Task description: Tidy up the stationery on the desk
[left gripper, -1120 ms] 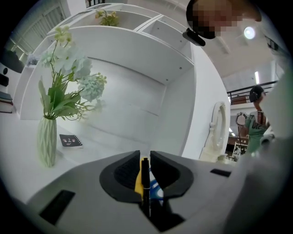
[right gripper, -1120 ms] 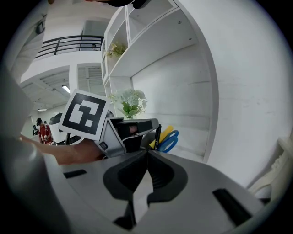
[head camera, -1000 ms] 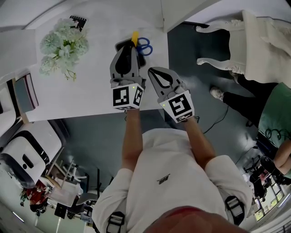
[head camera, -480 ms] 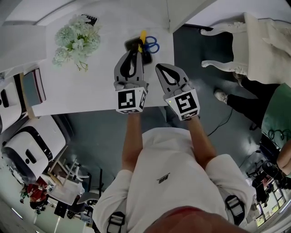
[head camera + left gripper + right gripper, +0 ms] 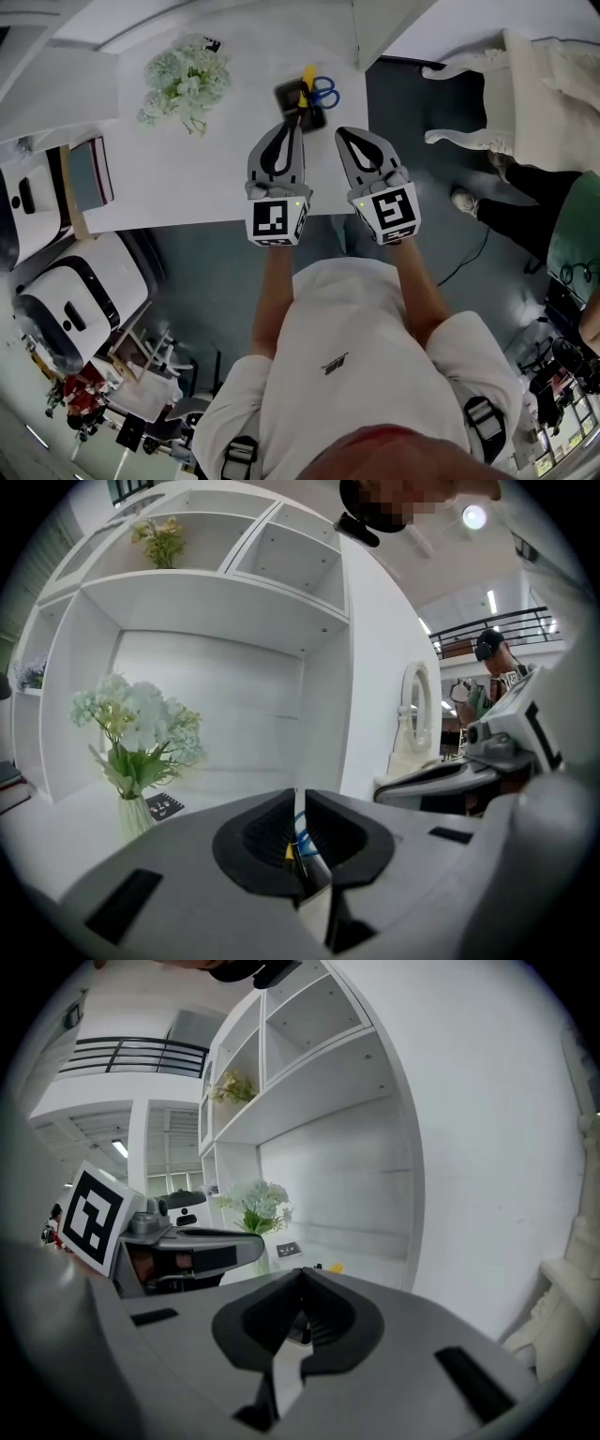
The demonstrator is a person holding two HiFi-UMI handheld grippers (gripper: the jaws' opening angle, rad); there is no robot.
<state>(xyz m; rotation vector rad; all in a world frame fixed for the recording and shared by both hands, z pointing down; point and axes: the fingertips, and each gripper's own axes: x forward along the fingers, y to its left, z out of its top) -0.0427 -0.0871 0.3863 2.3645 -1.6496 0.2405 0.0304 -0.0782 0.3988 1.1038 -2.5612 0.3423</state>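
Observation:
A black pen holder (image 5: pixel 305 101) stands near the desk's far right corner, holding a yellow tool (image 5: pixel 307 77) and blue-handled scissors (image 5: pixel 325 92). My left gripper (image 5: pixel 292 126) is shut and empty, its tip just in front of the holder. In the left gripper view the left gripper (image 5: pixel 298 795) shows only a thin slit, with a bit of yellow and blue (image 5: pixel 298 841) behind it. My right gripper (image 5: pixel 346 134) hovers at the desk's right edge, beside the holder. In its own view the right gripper (image 5: pixel 300 1272) is shut with nothing in it.
A vase of pale flowers (image 5: pixel 183 77) and a small black card (image 5: pixel 214 43) stand at the back left of the white desk (image 5: pixel 187 178). Books (image 5: pixel 89 173) lie at the left end. A white chair (image 5: pixel 506 84) stands to the right, and white shelving (image 5: pixel 197 602) rises behind.
The left gripper has drawn back a little from the pen holder, so more of the holder shows. Both grippers stay shut. The head view has shifted.

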